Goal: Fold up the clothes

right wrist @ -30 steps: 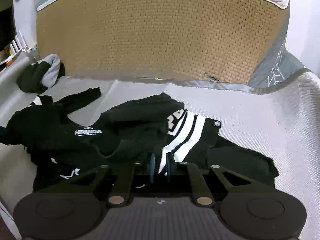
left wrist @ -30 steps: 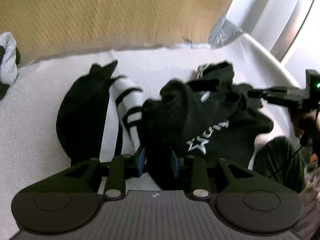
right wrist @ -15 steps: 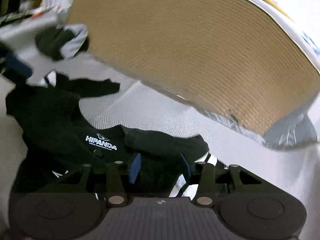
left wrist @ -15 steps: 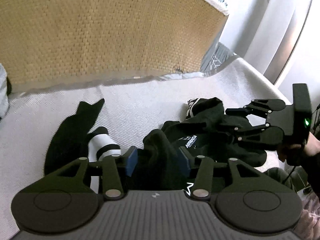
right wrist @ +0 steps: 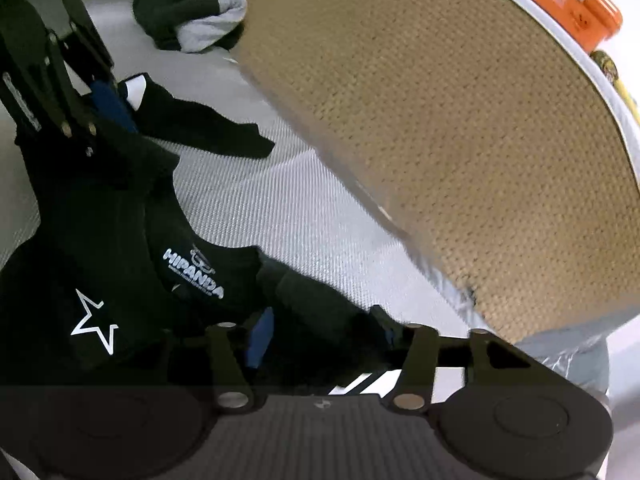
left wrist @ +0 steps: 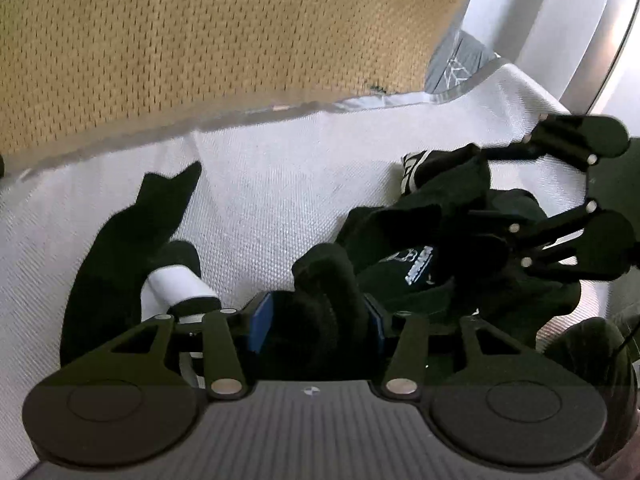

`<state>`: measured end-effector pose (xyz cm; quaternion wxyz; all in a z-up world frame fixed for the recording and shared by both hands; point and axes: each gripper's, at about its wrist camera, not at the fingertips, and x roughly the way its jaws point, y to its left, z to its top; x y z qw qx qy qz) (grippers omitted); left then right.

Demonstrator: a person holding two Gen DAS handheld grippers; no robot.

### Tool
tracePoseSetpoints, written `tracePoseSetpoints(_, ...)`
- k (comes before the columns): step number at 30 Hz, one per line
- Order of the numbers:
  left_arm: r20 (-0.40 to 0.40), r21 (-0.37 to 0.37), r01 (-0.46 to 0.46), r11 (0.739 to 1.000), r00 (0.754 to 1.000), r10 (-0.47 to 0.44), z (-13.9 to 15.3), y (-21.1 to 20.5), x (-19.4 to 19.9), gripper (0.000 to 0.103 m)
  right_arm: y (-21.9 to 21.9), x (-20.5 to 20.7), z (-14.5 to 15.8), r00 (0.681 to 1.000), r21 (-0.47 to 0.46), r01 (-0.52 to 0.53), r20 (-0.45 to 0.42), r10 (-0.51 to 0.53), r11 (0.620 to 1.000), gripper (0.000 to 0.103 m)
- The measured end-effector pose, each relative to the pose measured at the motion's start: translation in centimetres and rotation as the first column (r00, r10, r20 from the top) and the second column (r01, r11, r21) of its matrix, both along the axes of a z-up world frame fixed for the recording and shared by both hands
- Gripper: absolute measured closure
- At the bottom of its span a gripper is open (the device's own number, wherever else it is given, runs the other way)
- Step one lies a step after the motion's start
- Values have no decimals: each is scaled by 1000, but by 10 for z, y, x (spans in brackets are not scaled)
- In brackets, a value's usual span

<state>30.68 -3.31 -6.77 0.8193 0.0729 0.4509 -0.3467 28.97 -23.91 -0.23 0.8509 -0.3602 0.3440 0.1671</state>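
1. Left wrist view: the left gripper (left wrist: 316,320) is pinching a bunched fold of the black garment (left wrist: 420,240), which is trailing right across the white bed cover (left wrist: 280,184) toward the right gripper (left wrist: 476,216).
2. Right wrist view: the right gripper (right wrist: 324,336) is standing fairly wide with black garment (right wrist: 120,264) cloth between its pads; grip cannot be confirmed. The garment is stretching left toward the left gripper (right wrist: 110,100).

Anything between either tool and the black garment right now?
Nothing visible. Black garment fabric already sits bunched between the blue pads of the left tool and of the right tool. The white bed surface beyond it looks bare.
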Motion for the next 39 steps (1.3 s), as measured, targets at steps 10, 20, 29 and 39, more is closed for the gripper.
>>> tracePoseSetpoints(10, -39, 44, 49, 998, 998, -47, -9, -2, -4, 58, 10, 19, -19, 994, -22, -65, -87, 63, 998, 39)
tracePoseSetpoints(20, 13, 12, 34, 999, 999, -34, -4, 9, -13, 90, -34, 40, -19, 978, 220, 176, -149, -146, 959, 96)
tracePoseSetpoints(29, 97, -118, -87, 989, 990, 99, 31, 32, 12, 94, -71, 45, 27, 958, 403, 246, 40, -285, 882, 98)
tracePoseSetpoints(39, 184, -143, -151, 978, 967, 176, 53, 27, 64, 95, -79, 67, 47, 935, 510, 243, 104, -340, 825, 98)
